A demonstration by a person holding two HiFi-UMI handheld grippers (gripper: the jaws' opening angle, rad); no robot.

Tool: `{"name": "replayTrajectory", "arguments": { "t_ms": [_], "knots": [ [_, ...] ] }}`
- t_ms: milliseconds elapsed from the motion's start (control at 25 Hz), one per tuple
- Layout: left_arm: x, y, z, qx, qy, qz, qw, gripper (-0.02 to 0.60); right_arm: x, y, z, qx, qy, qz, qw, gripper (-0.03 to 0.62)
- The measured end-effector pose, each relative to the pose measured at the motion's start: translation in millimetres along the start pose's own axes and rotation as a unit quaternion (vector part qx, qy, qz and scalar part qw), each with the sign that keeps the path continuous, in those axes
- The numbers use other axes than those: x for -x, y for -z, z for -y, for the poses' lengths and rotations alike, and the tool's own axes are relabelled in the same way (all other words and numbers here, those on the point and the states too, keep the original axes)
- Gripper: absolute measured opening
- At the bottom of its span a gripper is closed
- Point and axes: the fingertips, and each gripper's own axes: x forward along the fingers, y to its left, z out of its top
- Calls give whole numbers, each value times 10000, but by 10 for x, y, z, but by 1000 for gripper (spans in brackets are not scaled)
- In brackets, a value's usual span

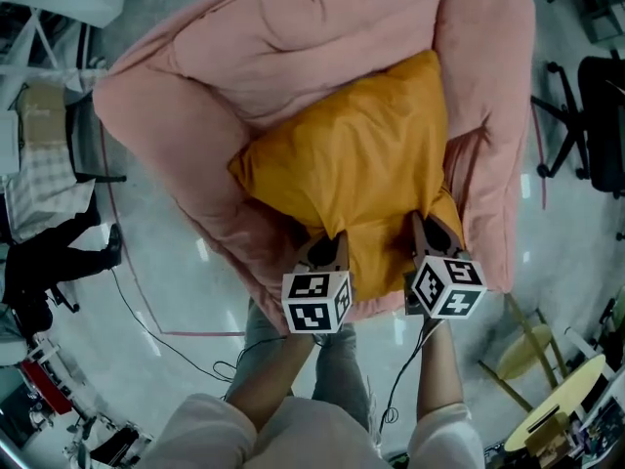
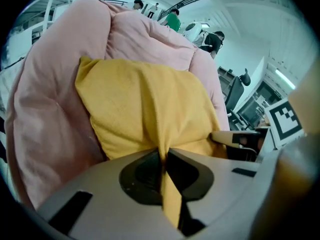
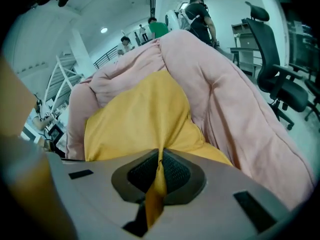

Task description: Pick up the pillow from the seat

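Note:
A yellow pillow (image 1: 356,164) lies on the seat of a big pink padded chair (image 1: 244,57). My left gripper (image 1: 325,245) is shut on the pillow's near edge, left of centre; yellow fabric (image 2: 150,114) is pinched between its pads. My right gripper (image 1: 423,234) is shut on the near edge further right, with a fold of the pillow (image 3: 150,119) squeezed between its jaws. Both grippers sit side by side at the chair's front rim. The pink chair's back and arms (image 3: 225,94) rise around the pillow.
Black office chairs (image 1: 586,115) stand to the right, one (image 3: 270,49) also in the right gripper view. A person in black (image 1: 49,262) is at the left. Cables (image 1: 166,340) trail on the glossy floor. A yellow round stool (image 1: 562,404) is at lower right. People stand far behind (image 2: 172,19).

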Motion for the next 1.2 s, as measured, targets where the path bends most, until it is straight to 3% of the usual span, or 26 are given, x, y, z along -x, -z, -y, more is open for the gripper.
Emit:
{"name": "replayTrajectory", "arguments": {
  "t_ms": [320,640,920,1200],
  "knots": [
    [476,-353,288,-462,388,272,9978,25,494,-312,-164,-63,125,397,9991,38],
    [973,-689,408,-532,681,483,9951,28,1024,-724,-519,-9,247,989,9948,38],
    [1419,-972,597,-826,1058,735,9882,28,1478,-984,-734,-71,430,1392,9893,38],
    [1844,-1066,683,-1129,1400,798,9805,28,1908,-997,-986,-177,632,1659,9839,38]
  ]
}}
